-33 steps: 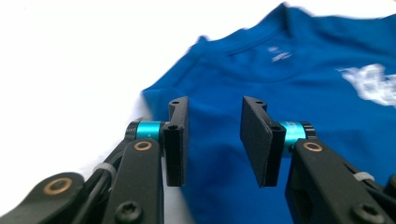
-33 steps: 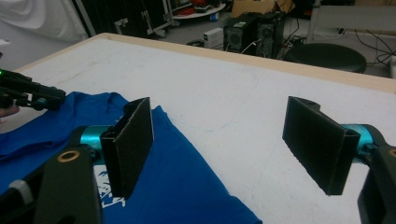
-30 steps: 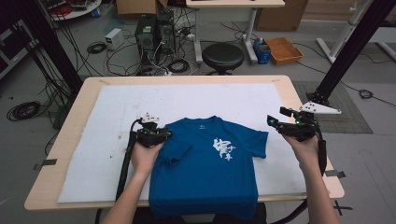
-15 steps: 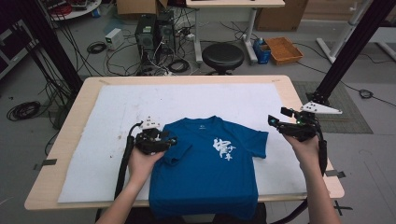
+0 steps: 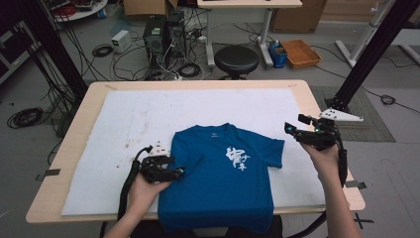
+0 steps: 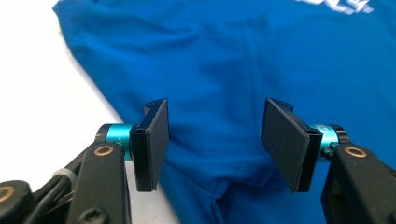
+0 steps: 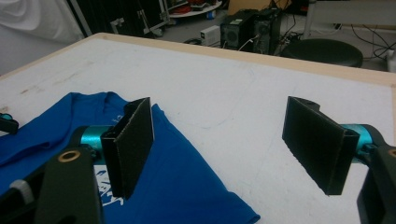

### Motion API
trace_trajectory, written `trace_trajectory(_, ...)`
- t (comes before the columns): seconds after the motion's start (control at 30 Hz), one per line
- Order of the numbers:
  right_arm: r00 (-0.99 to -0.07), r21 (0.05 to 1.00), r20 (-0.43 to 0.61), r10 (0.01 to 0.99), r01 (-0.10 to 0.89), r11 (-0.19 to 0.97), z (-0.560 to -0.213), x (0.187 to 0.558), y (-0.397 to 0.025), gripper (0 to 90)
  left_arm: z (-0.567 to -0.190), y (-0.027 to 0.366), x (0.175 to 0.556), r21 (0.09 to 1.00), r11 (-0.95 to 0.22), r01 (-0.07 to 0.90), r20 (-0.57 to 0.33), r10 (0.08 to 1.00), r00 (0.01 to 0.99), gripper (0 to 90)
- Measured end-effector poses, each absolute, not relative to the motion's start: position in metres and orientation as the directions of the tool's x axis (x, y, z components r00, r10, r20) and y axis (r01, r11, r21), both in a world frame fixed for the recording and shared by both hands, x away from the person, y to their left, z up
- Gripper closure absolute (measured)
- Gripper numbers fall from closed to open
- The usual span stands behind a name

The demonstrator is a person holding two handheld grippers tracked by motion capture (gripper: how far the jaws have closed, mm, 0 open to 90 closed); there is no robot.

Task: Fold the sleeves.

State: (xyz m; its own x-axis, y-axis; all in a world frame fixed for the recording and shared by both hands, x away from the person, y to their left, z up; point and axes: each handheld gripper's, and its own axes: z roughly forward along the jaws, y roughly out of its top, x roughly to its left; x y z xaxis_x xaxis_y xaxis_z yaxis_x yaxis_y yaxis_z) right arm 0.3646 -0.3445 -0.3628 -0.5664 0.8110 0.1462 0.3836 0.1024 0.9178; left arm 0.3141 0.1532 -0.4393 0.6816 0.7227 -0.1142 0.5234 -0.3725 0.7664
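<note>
Fingers [image 6: 156, 140] of the left gripper [image 5: 166, 171], spread and empty, have slid inward over the blue T-shirt's [image 5: 223, 183] folded-in sleeve on the tabletop [image 5: 198, 85], likely having released it, while the right gripper [image 5: 302, 133] hovers open beside the other sleeve.

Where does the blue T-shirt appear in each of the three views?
High view: blue T-shirt at lower centre, on the white mat.
Left gripper view: it lies behind and between the open jaws.
Right gripper view: lower left.
Shared landmark: its white print.

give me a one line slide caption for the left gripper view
Open left gripper poised over the folded sleeve of a blue t-shirt on a white mat.
</note>
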Motion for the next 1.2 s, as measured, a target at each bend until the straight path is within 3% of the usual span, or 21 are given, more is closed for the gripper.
trace_trajectory(0.2, -0.562, 0.915, 0.158, 0.812, 0.393, 0.094, -0.366, 0.366, -0.346, 24.7, -0.418, 0.171, 0.32, 0.838, -0.28, 0.468, -0.14, 0.719, 0.681, 40.0)
trace_trajectory(0.3, -0.563, 0.913, 0.156, 0.812, 0.396, 0.098, -0.366, 0.366, -0.345, 24.7, -0.407, 0.182, 0.327, 0.879, -0.262, 0.398, -0.094, 0.724, 0.683, 40.0)
trace_trajectory(0.43, -0.557, 0.911, 0.158, 0.815, 0.401, 0.097, -0.368, 0.367, -0.345, 25.0, -0.398, 0.197, 0.338, 0.934, -0.147, 0.324, -0.122, 0.722, 0.681, 40.0)
trace_trajectory(0.53, -0.559, 0.91, 0.145, 0.816, 0.398, 0.111, -0.371, 0.367, -0.345, 32.0, -0.392, 0.206, 0.344, 0.958, -0.113, 0.264, -0.096, 0.741, 0.665, 40.0)
trace_trajectory(0.7, -0.551, 0.894, 0.12, 0.826, 0.422, 0.152, -0.381, 0.368, -0.343, 42.9, -0.388, 0.22, 0.353, 0.948, -0.077, 0.308, -0.134, 0.782, 0.609, 40.0)
trace_trajectory(0.9, -0.495, 0.861, 0.125, 0.86, 0.485, 0.154, -0.396, 0.373, -0.345, 57.8, -0.39, 0.23, 0.351, 0.958, -0.078, 0.277, -0.111, 0.788, 0.606, 40.0)
trace_trajectory(1.2, -0.414, 0.786, 0.188, 0.891, 0.608, 0.116, -0.417, 0.387, -0.346, 65.3, -0.389, 0.235, 0.351, 0.954, -0.107, 0.28, -0.097, 0.774, 0.626, 37.6)
